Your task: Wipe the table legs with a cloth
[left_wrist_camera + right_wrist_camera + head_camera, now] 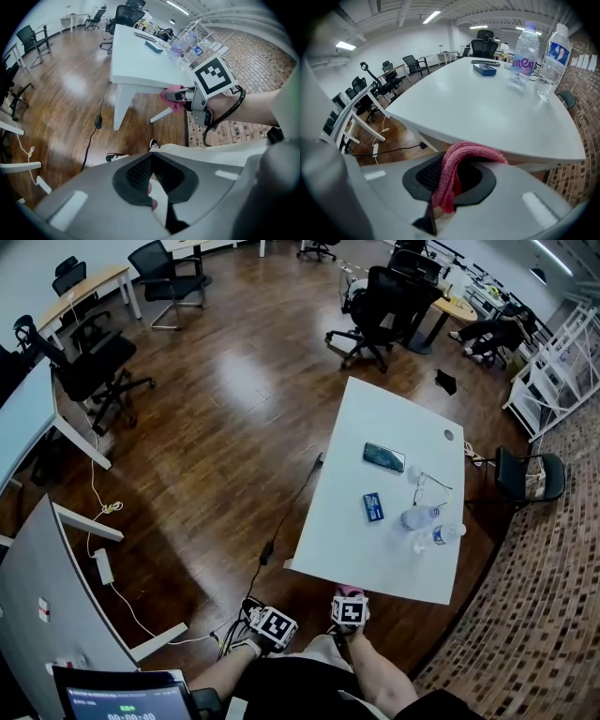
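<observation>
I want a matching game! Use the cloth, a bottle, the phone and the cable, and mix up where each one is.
Things:
1 cloth
2 bottle
3 phone
4 cable

Places:
A lying on the floor
B standing upright on the table
C clamped in the right gripper
D lying flat on the table

Pairs: 1-C, 2-B, 3-D, 4-A

White table (pixel 375 418), two bottles (pixel 419 517), phone (pixel 384 457), blue box (pixel 374 507), glasses (pixel 427 489)
</observation>
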Action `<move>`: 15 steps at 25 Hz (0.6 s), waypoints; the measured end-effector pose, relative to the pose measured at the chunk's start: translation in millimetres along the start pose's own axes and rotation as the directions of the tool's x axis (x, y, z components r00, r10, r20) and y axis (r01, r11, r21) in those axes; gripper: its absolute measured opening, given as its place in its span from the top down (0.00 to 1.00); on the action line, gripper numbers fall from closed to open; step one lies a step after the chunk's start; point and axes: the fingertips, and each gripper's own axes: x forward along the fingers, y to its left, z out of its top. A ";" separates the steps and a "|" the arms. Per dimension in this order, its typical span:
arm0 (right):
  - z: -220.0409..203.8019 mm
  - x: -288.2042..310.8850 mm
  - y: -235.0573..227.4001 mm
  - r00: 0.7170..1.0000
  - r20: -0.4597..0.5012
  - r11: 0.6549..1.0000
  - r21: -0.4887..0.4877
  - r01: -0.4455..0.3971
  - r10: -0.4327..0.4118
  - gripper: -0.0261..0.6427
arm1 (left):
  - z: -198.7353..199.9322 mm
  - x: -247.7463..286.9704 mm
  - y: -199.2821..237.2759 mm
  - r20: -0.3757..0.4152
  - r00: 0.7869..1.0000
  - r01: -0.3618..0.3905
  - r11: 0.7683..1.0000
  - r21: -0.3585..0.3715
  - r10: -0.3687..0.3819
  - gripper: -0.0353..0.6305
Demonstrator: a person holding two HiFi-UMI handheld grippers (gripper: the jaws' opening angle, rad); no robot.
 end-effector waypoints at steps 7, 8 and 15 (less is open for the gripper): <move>9.6 7.2 36.3 0.999 -0.012 0.998 -0.037 -0.045 0.045 0.88 | -2.3 -5.3 17.6 0.024 1.000 -0.006 1.000 -0.027 0.007 0.95; 11.0 7.8 40.5 0.999 -0.013 0.998 -0.044 -0.052 0.052 0.88 | -3.2 -5.6 18.5 0.025 1.000 -0.004 0.999 -0.033 0.005 0.95; 19.3 10.4 67.9 0.996 -0.019 0.992 -0.087 -0.088 0.087 0.88 | -8.6 -10.3 19.9 0.035 0.999 0.030 0.998 -0.060 -0.028 0.95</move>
